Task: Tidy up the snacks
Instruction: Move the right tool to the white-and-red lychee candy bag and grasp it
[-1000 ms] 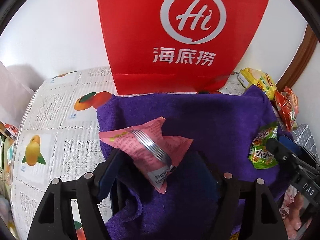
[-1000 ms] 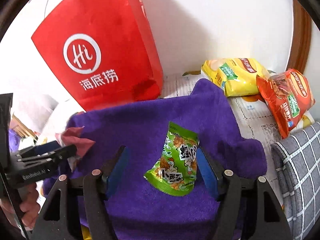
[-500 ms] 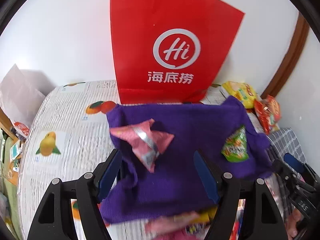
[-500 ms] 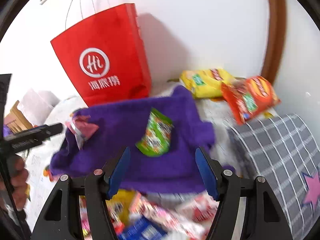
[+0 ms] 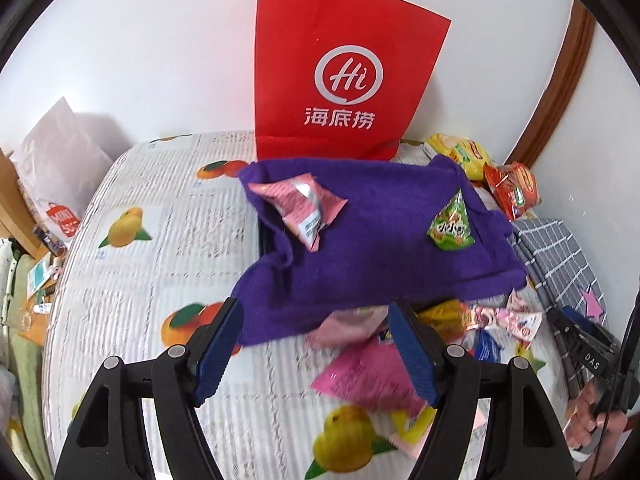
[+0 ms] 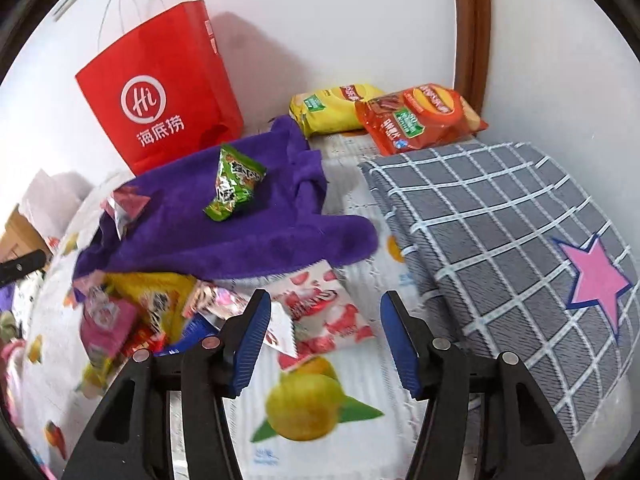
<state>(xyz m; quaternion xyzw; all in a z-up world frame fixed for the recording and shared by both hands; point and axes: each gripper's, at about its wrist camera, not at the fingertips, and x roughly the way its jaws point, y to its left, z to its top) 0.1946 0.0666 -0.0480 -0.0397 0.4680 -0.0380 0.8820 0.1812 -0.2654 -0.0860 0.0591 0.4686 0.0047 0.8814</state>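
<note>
One red paper bag stands behind one purple towel, which carries two snacks: one pink packet, one green packet. Left gripper half open, empty; right gripper closing, empty.

Bright even daylight, soft shadow behind the red paper bag on the white wall, fisheye bending with black corners, motion blur across the snack pile

Green snack packet on purple towel, red paper bag behind, right hand-held gripper closing on nothing.
</note>
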